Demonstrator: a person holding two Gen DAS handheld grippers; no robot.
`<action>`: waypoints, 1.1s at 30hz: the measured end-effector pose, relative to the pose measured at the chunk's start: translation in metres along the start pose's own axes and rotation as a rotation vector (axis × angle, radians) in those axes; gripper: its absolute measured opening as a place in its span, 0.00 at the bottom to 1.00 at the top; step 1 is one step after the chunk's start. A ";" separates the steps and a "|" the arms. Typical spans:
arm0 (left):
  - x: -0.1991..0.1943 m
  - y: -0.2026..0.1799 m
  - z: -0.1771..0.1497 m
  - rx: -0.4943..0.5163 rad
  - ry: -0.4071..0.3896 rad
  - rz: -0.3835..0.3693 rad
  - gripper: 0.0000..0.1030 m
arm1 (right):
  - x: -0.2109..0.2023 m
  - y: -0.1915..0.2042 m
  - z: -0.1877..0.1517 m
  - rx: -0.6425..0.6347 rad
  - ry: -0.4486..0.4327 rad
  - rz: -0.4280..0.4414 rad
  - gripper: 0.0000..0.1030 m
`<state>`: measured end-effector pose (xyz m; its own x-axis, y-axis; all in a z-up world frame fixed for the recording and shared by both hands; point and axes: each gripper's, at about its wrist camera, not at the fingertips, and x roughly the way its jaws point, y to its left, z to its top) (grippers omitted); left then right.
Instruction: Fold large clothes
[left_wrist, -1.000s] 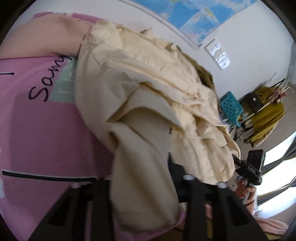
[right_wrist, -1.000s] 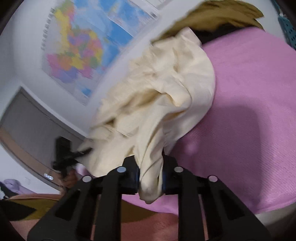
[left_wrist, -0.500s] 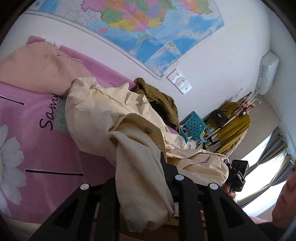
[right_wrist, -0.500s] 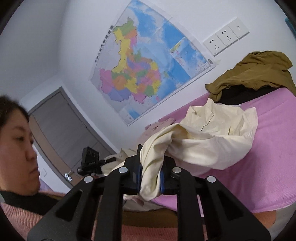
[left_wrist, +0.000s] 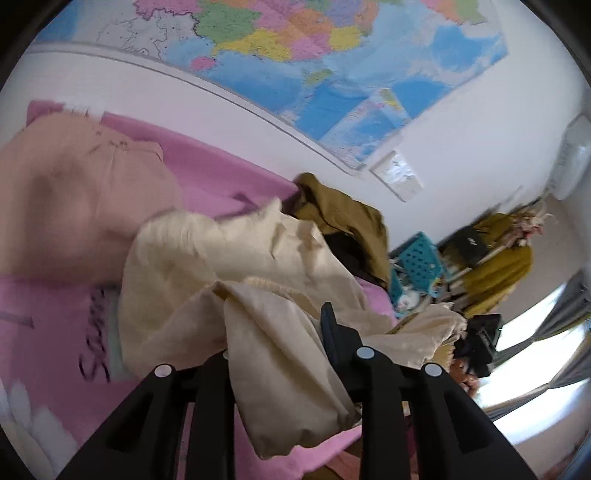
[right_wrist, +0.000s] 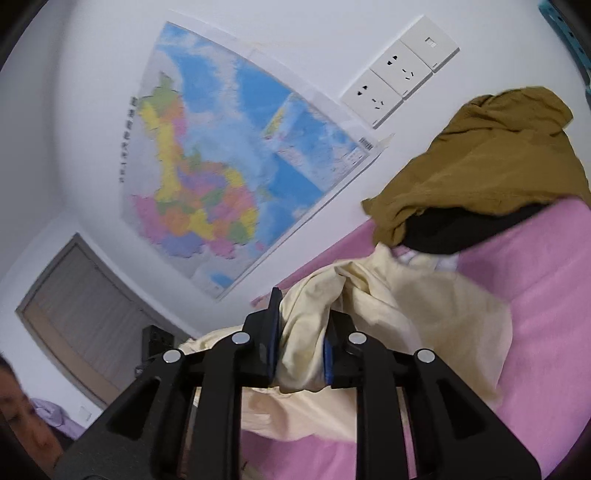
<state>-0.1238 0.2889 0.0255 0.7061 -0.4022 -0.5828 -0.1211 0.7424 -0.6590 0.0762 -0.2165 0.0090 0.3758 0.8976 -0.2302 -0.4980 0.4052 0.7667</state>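
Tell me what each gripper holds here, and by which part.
Both hold the cream garment. The left gripper and the right gripper each pinch a bunched fold of it; which part of the garment cannot be told.

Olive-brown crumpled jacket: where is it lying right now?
In the right wrist view the olive-brown crumpled jacket sits upper right, heaped on a black garment on the pink bedspread against the wall, below the white wall sockets.

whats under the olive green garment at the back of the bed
A black garment shows beneath the olive green garment, both lying on the pink bedspread. How far the black one extends, and whether anything else lies under it, is covered.
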 end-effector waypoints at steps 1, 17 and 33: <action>0.008 0.003 0.009 -0.008 0.011 0.007 0.23 | 0.012 -0.005 0.009 0.007 0.008 -0.020 0.17; 0.132 0.072 0.113 -0.152 0.203 0.186 0.28 | 0.139 -0.117 0.064 0.135 0.138 -0.292 0.20; 0.154 0.097 0.123 -0.230 0.175 0.061 0.58 | 0.149 -0.002 0.000 -0.327 0.144 -0.325 0.75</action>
<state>0.0591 0.3649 -0.0701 0.5638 -0.4618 -0.6847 -0.3288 0.6351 -0.6990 0.1335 -0.0833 -0.0268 0.4519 0.7211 -0.5252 -0.6010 0.6811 0.4182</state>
